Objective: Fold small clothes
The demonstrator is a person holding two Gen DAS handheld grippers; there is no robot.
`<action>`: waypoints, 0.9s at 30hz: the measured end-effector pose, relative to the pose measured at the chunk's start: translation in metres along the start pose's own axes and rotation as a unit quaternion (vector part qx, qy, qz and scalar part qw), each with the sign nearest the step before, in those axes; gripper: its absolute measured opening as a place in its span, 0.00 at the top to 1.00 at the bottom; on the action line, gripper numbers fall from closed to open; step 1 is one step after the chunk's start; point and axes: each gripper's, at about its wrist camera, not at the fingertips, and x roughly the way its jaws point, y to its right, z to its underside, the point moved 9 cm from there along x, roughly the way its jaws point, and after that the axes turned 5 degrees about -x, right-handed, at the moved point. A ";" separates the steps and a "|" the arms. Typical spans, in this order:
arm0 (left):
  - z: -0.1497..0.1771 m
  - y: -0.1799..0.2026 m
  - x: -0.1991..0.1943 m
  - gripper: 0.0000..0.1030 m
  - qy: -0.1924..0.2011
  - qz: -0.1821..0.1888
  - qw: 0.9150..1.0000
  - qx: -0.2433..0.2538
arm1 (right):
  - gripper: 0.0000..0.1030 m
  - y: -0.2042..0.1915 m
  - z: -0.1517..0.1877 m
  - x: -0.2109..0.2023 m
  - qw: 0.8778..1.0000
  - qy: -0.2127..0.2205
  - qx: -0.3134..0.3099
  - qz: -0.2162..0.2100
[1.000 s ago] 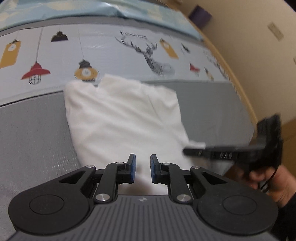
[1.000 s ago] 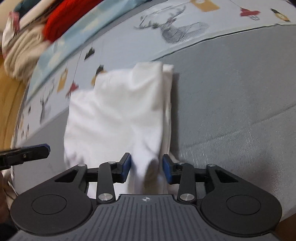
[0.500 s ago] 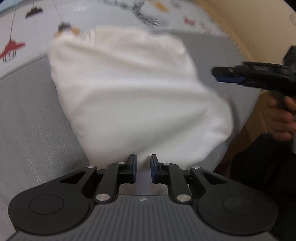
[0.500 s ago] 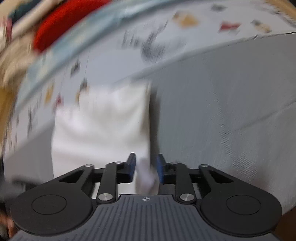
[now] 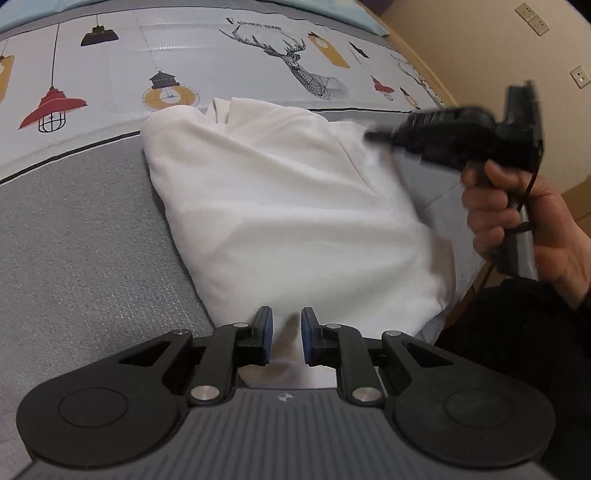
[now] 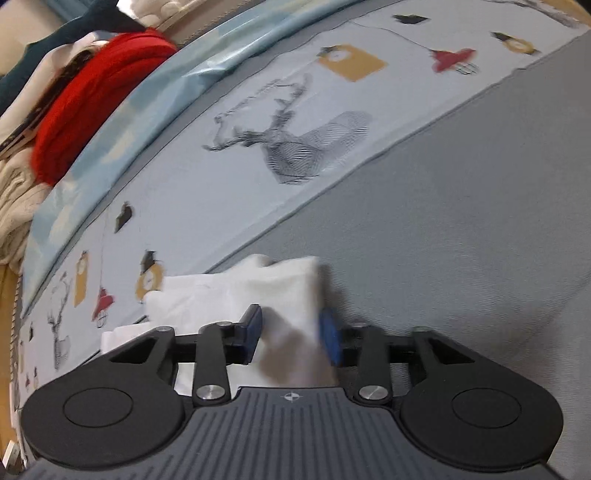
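A folded white garment [image 5: 288,221] lies on the grey bed cover. My left gripper [image 5: 283,334] sits at its near edge, jaws a little apart with white cloth between the blue pads; it is open. My right gripper [image 6: 291,338] is open, its jaws wide apart over the far right corner of the garment [image 6: 258,291], which lies between them. In the left wrist view the right gripper's body [image 5: 461,136], held in a hand, hovers blurred over the garment's far right edge.
The bed has a grey cover [image 5: 74,251] and a pale sheet printed with lamps and deer [image 5: 221,55]. A pile of red, white and dark clothes [image 6: 81,96] lies at the far left. A beige wall with sockets [image 5: 532,22] is to the right.
My right gripper has opened from around the cloth and moved up to the garment's far right corner. The garment's near right part now lies spread flat. My left gripper stayed at the near edge.
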 end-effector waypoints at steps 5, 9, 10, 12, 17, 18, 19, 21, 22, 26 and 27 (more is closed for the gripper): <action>-0.001 -0.005 0.005 0.83 -0.011 -0.008 1.000 -0.006 | 0.97 -0.008 -0.029 -0.016 0.994 0.111 -0.010 0.019; -0.003 -0.004 0.003 0.83 -0.011 -0.010 1.000 0.000 | 0.94 0.020 -0.009 0.014 0.994 0.032 0.020 0.105; -0.005 -0.004 0.001 0.82 -0.006 -0.008 1.000 0.000 | 0.88 0.019 -0.012 0.010 0.992 0.042 0.008 0.118; -0.014 -0.005 -0.004 0.81 0.013 -0.005 1.000 -0.010 | 0.82 0.010 -0.020 -0.005 0.986 0.078 -0.032 0.141; -0.036 -0.004 -0.016 0.81 0.063 0.010 0.997 -0.039 | 0.77 -0.019 -0.025 -0.045 0.985 0.130 -0.100 0.045; -0.040 -0.002 -0.015 0.81 0.068 0.011 0.997 -0.042 | 0.77 -0.028 -0.019 -0.050 0.985 0.119 -0.123 0.005; -0.044 0.000 -0.014 0.81 0.070 0.013 0.996 -0.044 | 0.77 -0.034 -0.012 -0.052 0.985 0.099 -0.139 -0.034; -0.047 0.002 -0.010 0.81 0.070 0.012 0.996 -0.044 | 0.77 -0.043 0.009 -0.051 0.981 0.042 -0.167 -0.091; -0.049 0.003 -0.005 0.79 0.069 0.007 0.997 -0.044 | 0.76 -0.043 0.023 -0.047 0.978 0.002 -0.185 -0.101; -0.045 -0.009 0.017 0.76 0.041 -0.024 0.996 -0.071 | 0.72 -0.006 0.073 -0.020 0.957 -0.135 -0.256 -0.005; -0.046 -0.011 0.019 0.75 0.042 -0.027 0.996 -0.079 | 0.72 -0.005 0.069 -0.024 0.960 -0.129 -0.248 -0.012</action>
